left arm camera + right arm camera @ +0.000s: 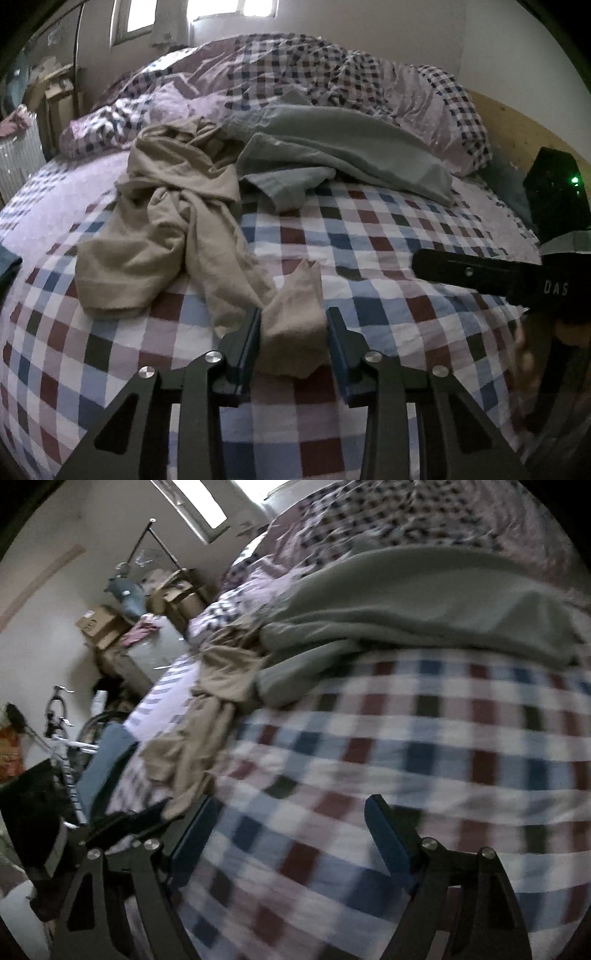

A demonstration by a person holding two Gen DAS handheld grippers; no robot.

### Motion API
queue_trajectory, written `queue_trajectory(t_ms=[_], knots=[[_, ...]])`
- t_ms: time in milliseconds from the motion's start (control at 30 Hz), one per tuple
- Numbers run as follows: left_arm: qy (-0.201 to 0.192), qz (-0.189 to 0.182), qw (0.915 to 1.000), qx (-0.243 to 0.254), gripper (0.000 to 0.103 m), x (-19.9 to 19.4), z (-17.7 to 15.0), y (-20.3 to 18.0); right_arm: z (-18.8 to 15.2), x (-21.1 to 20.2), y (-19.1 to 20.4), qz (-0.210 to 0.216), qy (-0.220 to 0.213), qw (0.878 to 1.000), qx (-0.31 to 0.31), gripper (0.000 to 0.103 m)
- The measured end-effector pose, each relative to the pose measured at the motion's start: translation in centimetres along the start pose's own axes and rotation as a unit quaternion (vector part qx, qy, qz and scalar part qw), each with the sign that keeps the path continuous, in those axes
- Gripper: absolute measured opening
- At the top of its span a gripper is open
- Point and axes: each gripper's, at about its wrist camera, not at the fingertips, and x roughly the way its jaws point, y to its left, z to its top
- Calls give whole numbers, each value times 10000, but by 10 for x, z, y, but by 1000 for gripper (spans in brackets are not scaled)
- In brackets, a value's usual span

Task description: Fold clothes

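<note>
At lower centre, the left gripper (291, 334) jaws clamp the beige garment (162, 236) end, which may slip; right gripper (291, 834) jaws stand apart.

Black left tool (293, 325) — blue pads, silver screws, right tool (293, 814) alike
</note>
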Motion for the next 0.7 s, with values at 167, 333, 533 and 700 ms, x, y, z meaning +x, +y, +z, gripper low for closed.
queue_trajectory(t_ms=[167,333,533,700], knots=[[-133,-217,9986,-469,51,-15,5,22,-2,22,13,464,69,9987,211,84],[-400,-106,9957,-829,58,-29,13,47,0,28,32,698,48,9975,-21,81],[-534,36,9878,-1460,58,-35,15,85,-4,31,51,808,137,9964,-214,79],[-511,40,9829,-1771,58,-33,11,102,-11,43,52,636,377,9973,-25,59]])
